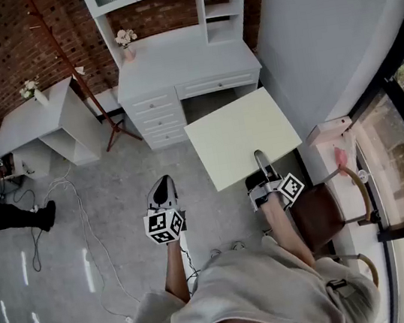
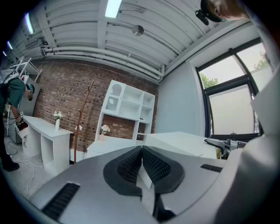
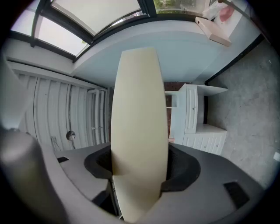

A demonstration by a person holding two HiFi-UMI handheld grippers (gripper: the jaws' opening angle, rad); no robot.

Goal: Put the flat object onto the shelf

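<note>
Already the board [image 1: 243, 145] was in hand, clamped by its near edge in the right gripper [image 1: 263, 164] and held roughly level at about 1 o'clock from the person. The left gripper [image 1: 163, 192] hung at 11 o'clock, its jaws pressed together on nothing. The shelf [image 1: 199, 1] stood well apart at 12 o'clock, so the carrying and placing appeared to be left.

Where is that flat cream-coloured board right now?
Head view, right of centre: the flat cream-coloured board is clamped at its near edge in the right gripper, just before the white drawer desk.
</note>
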